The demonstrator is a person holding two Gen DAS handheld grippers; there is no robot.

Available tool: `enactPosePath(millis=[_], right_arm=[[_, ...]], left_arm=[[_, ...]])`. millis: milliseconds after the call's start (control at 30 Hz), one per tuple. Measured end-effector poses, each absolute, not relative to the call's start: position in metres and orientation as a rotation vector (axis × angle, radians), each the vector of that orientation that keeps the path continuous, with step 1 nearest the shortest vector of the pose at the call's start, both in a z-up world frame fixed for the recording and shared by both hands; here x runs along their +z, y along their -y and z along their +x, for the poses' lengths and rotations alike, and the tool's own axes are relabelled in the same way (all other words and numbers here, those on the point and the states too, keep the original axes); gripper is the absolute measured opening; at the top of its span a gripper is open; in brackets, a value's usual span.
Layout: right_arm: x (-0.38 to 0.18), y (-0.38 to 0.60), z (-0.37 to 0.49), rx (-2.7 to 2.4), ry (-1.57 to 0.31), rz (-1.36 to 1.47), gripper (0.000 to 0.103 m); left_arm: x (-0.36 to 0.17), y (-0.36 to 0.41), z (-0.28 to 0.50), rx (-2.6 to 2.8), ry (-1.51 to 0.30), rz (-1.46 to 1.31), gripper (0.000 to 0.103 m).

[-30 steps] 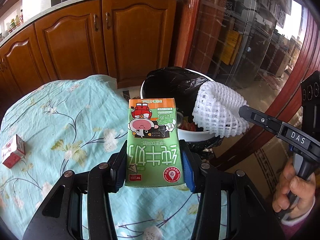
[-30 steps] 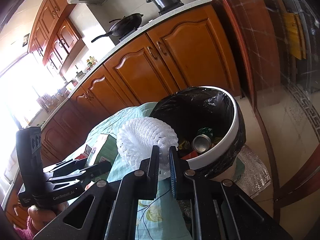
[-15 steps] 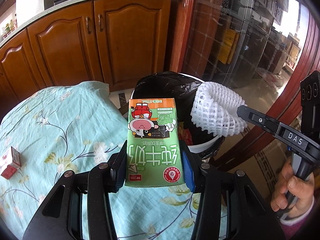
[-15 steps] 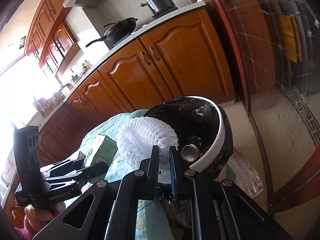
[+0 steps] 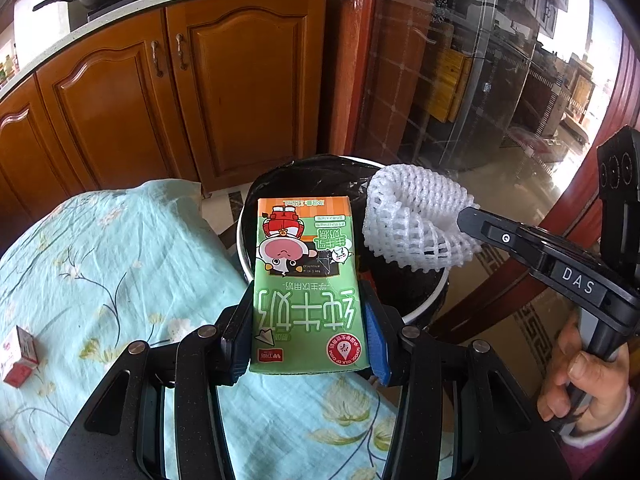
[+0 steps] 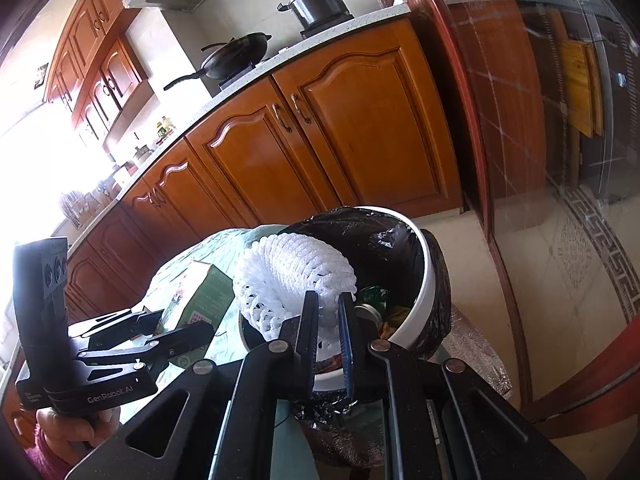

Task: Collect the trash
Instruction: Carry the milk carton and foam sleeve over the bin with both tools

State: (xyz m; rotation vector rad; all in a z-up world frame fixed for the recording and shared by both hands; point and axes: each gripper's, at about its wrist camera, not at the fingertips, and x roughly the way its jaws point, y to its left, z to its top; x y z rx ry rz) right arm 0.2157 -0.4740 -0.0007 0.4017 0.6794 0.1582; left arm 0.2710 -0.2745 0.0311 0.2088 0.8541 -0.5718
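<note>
Cabinets (image 5: 160, 92) run behind the scene under a counter carrying a wok (image 6: 236, 56) and 1 pot (image 6: 320, 0).

The table (image 5: 120, 248), under a pale blue floral cloth, fills the lower left of the left wrist view. The bin (image 5: 424, 304), white-rimmed with a black liner, stands just off the table's far right edge. A can (image 6: 366, 310) and other waste lie inside it.

The left gripper (image 5: 306, 332) has its fingers closed on the lower sides of 1 green carton (image 5: 306, 284), held upside down above the table's right edge, its far end overlapping the bin's near rim in view.

The right gripper (image 6: 328, 316) has its fingers nearly together, pinching 1 white foam net (image 5: 408, 224) at one end. The net hangs over the bin's opening.

A small red-and-white box (image 5: 20, 356) lies at the table's left edge, well apart from the carton.
</note>
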Motion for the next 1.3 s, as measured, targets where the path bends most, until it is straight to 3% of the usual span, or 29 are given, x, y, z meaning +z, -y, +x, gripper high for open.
enactPosePath(millis=[1300], right_arm=[[-0.015,0.480,0.276,0.106,-0.816,0.233,0.010]], left_arm=[[-0.003,0.319,0.324,-0.547,-0.969,0.280,0.045]])
